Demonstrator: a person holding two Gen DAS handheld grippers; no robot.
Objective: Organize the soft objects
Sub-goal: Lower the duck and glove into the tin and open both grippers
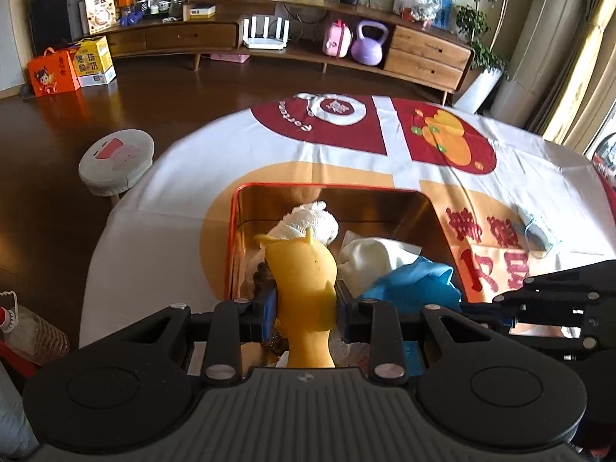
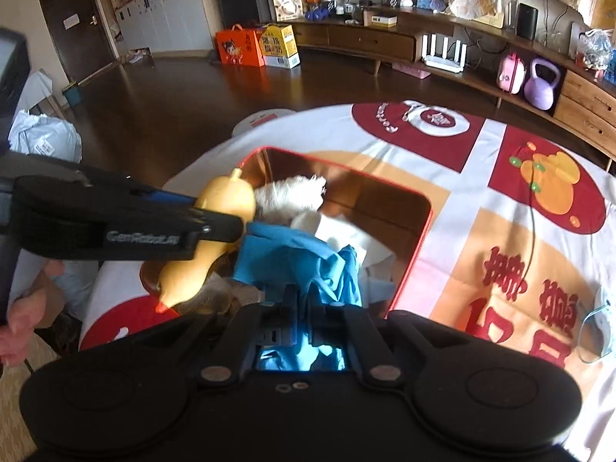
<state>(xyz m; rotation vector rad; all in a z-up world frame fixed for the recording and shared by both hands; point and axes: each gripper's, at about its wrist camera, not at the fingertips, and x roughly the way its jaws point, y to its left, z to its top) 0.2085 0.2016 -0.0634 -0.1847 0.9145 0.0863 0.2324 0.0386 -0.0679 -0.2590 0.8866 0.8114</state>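
The table (image 1: 161,192) carries a red-rimmed box (image 1: 233,231) as the bin for soft things; a white cloth (image 1: 308,221) already lies inside. The left gripper (image 1: 306,308) clamps a yellow toy (image 1: 304,269) above the box, likely to drop it in. The right gripper (image 2: 304,304), jaws narrow, pinches a blue cloth (image 2: 300,258) over the same box. A face mask (image 2: 600,327) waits on the table.

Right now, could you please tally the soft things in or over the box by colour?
Yellow: 1, toy in the left gripper
Blue: 1, cloth in the right gripper
White: 2, fluffy towel, smooth cloth
Total: 4
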